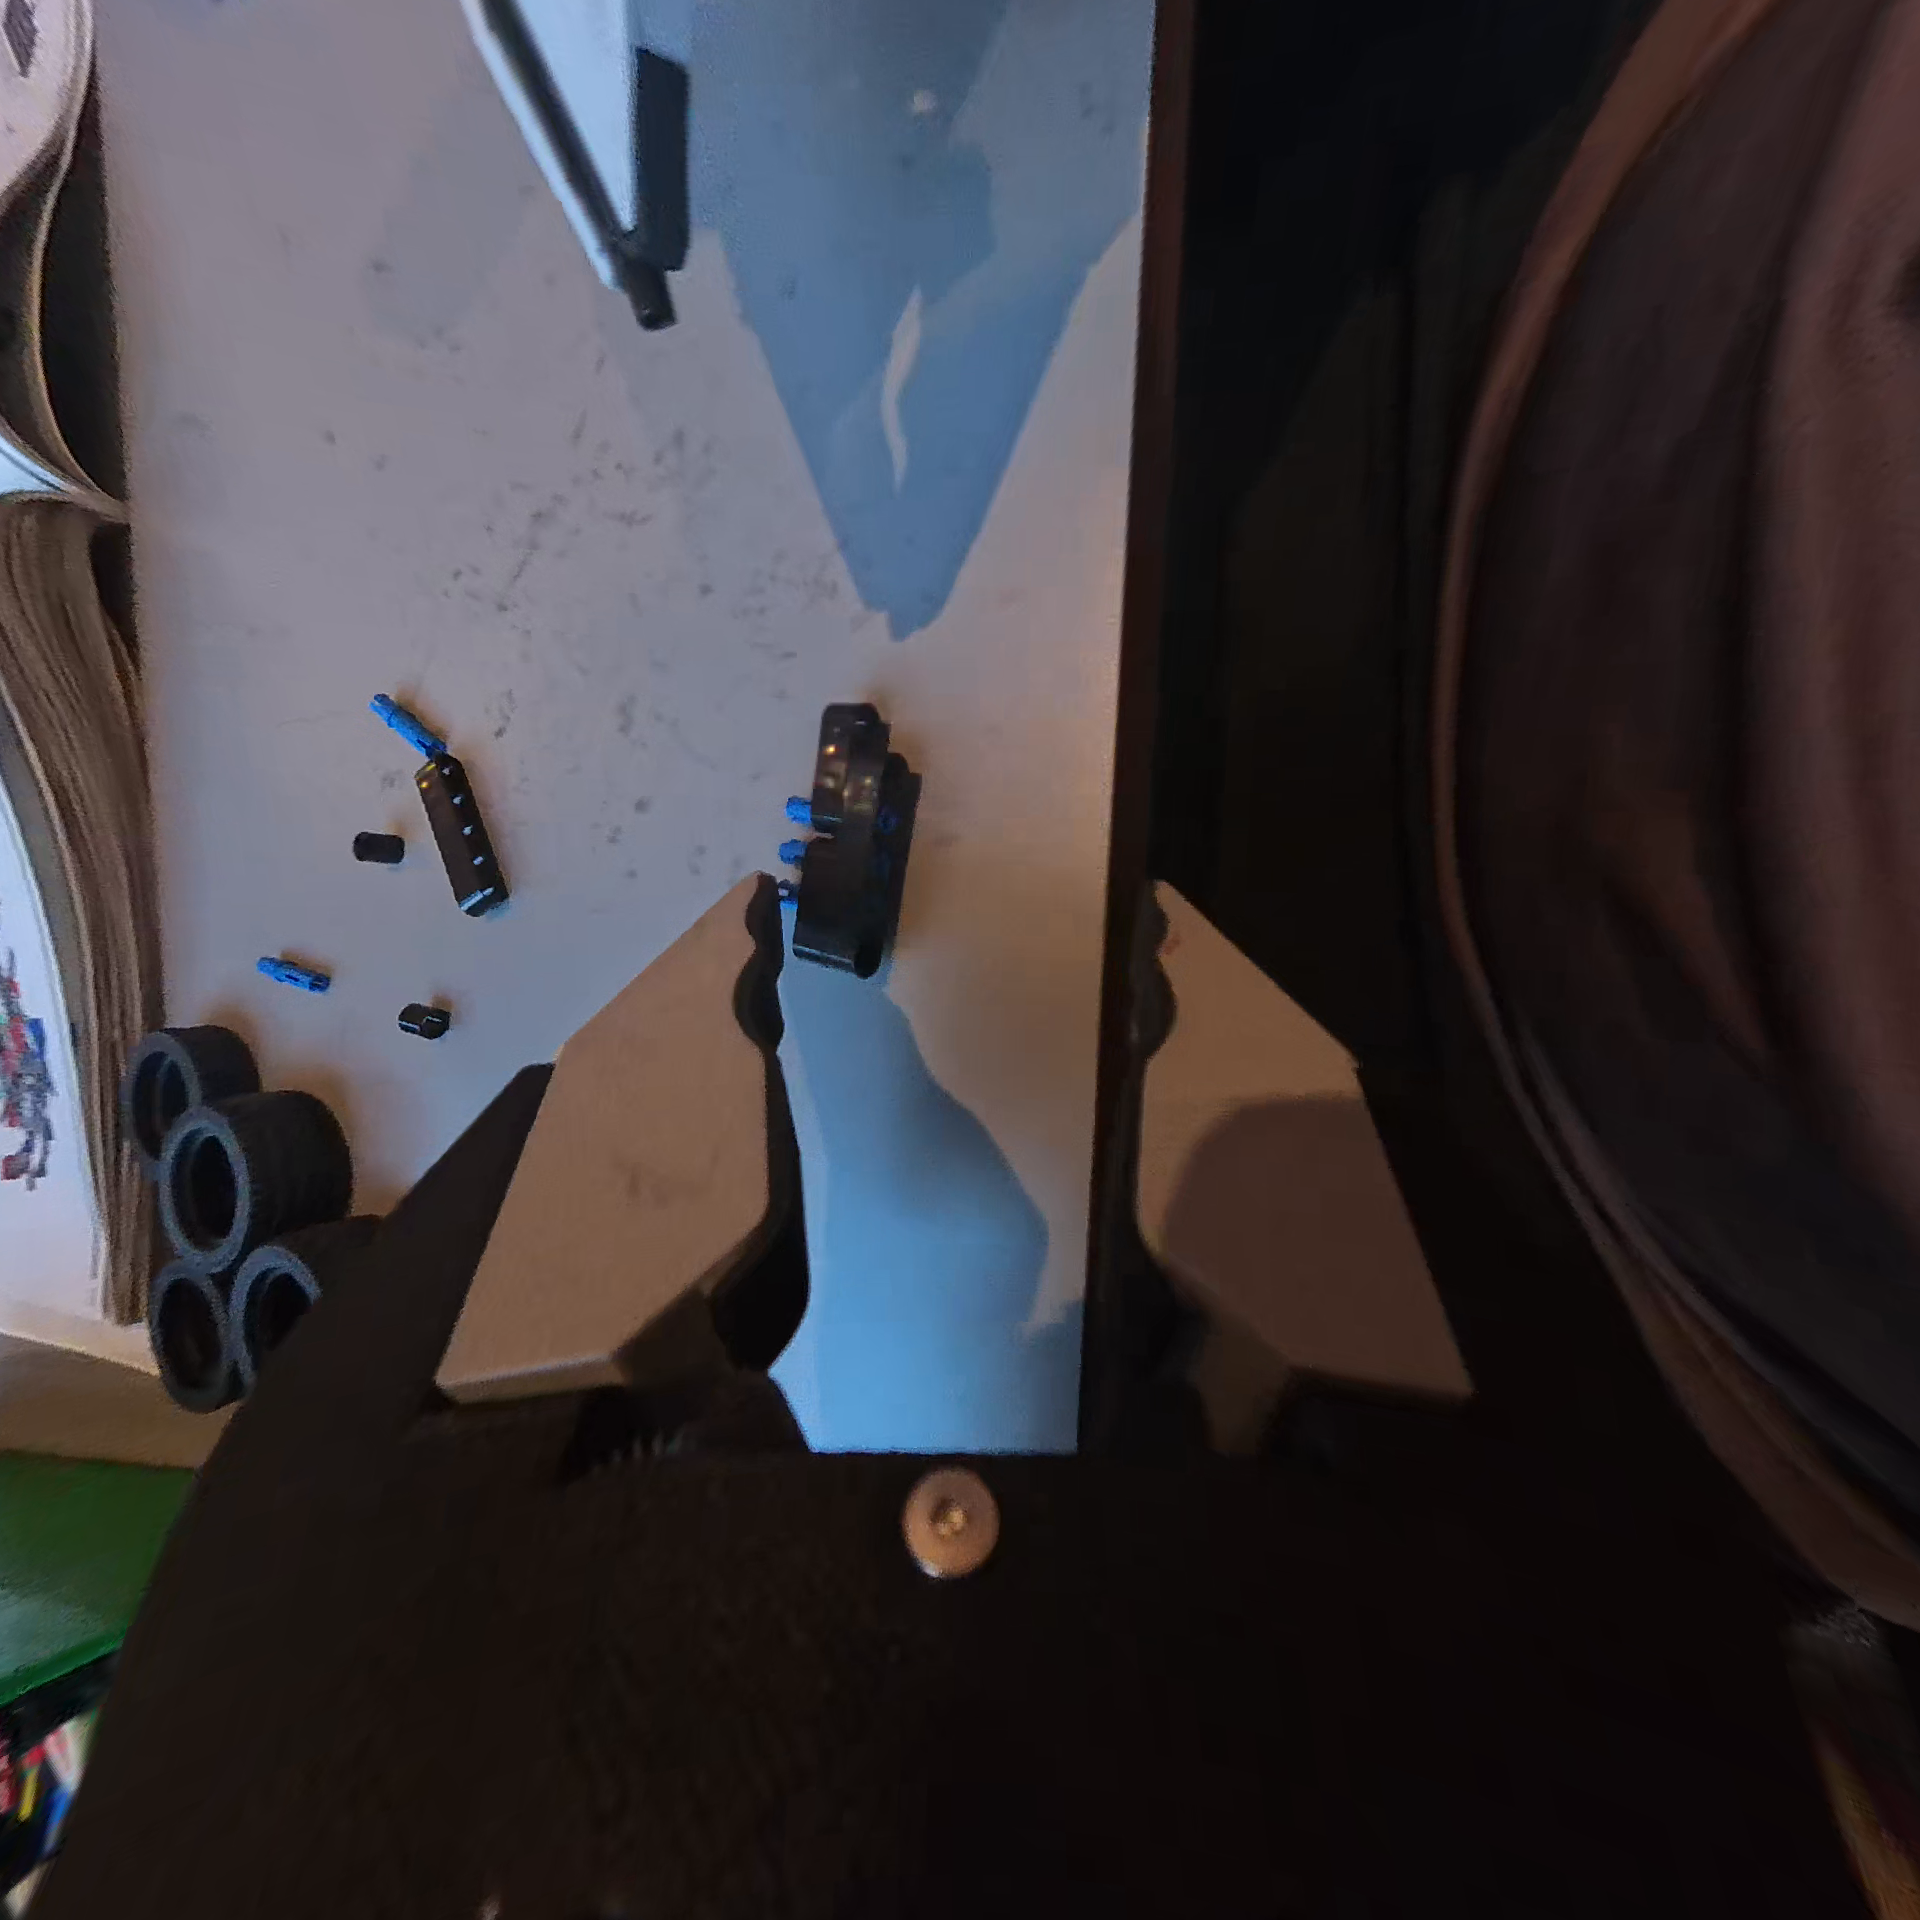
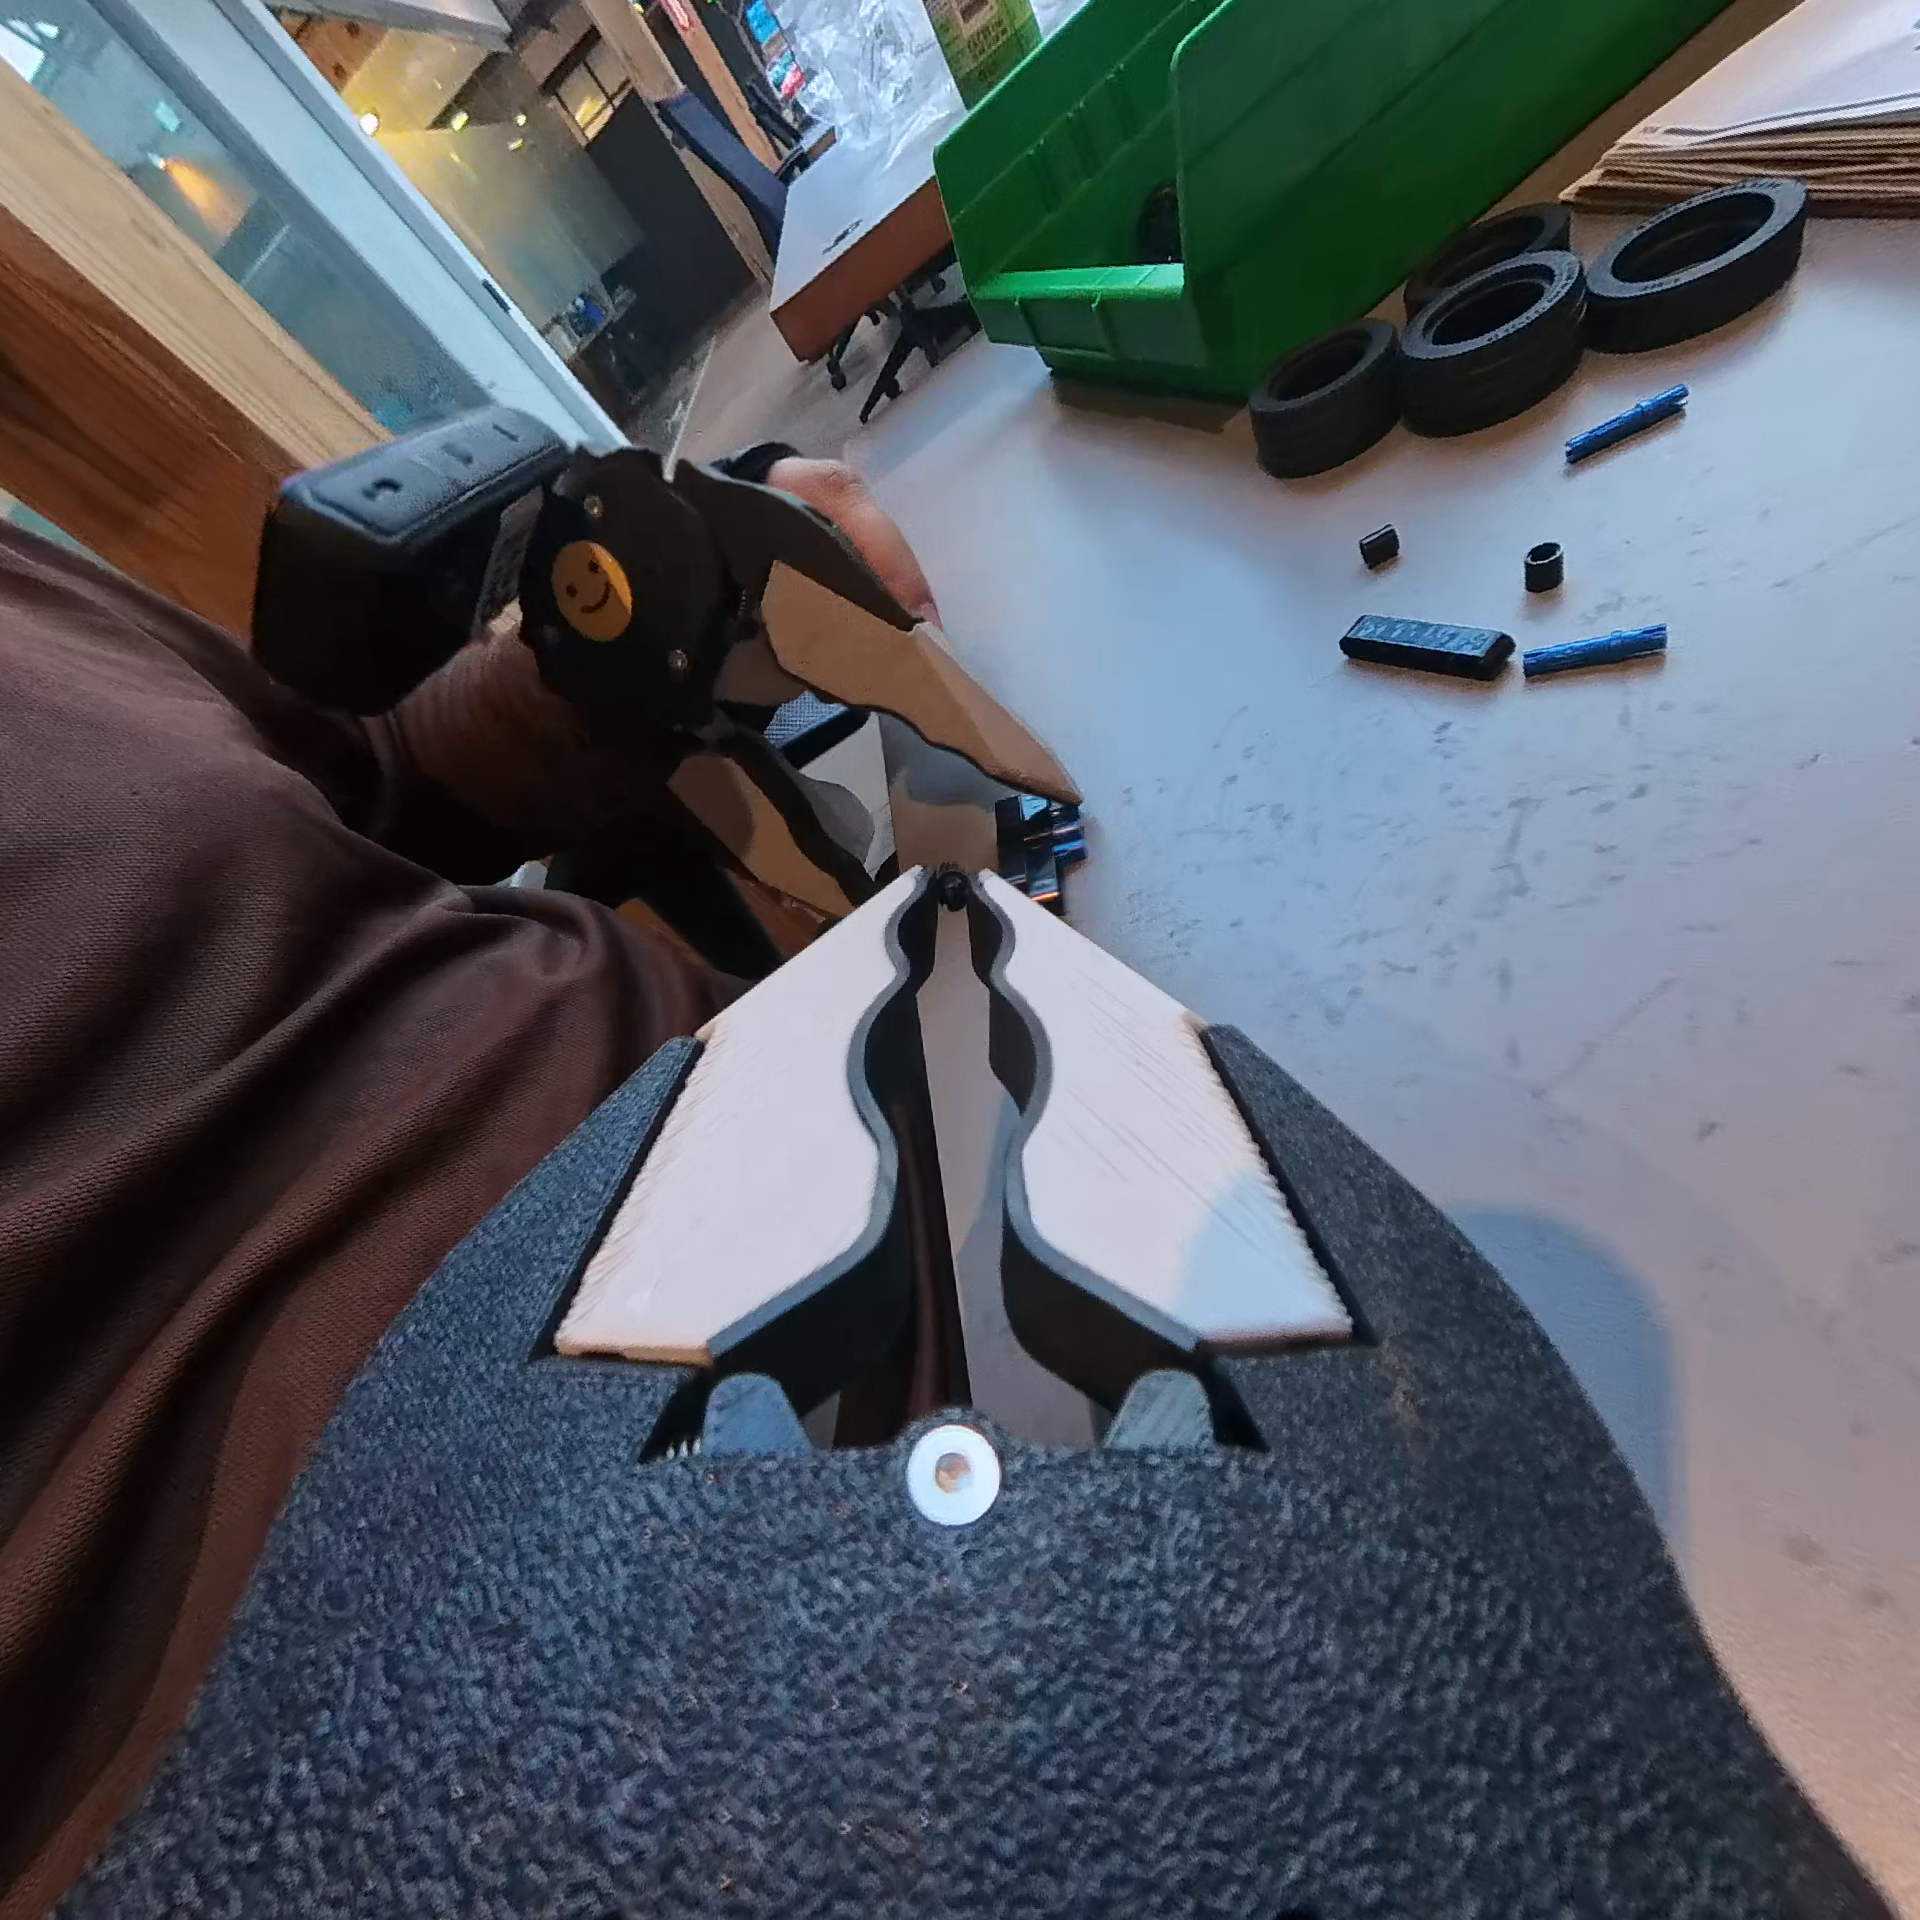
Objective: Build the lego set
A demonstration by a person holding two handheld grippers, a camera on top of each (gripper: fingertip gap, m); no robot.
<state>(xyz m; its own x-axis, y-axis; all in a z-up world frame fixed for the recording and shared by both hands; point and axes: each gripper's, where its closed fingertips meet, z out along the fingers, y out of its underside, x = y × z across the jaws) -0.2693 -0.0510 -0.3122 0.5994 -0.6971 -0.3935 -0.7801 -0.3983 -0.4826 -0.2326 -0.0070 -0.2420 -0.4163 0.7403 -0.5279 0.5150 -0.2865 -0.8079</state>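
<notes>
A small assembly of black beams with blue pins stands on the white table near its edge; it also shows in the right wrist view. My left gripper is open, its left fingertip right beside the assembly and its right finger past the table edge. In the right wrist view its upper finger reaches down to the assembly. My right gripper is shut on a small black pin, just short of the assembly. Its fingers show at the top of the left wrist view.
Loose on the table are a black beam, two blue pins, two small black bushes and several black tyres. A green bin and a paper stack stand behind. The table edge runs alongside the assembly. There is about 9 cm between the tips of the two grippers.
</notes>
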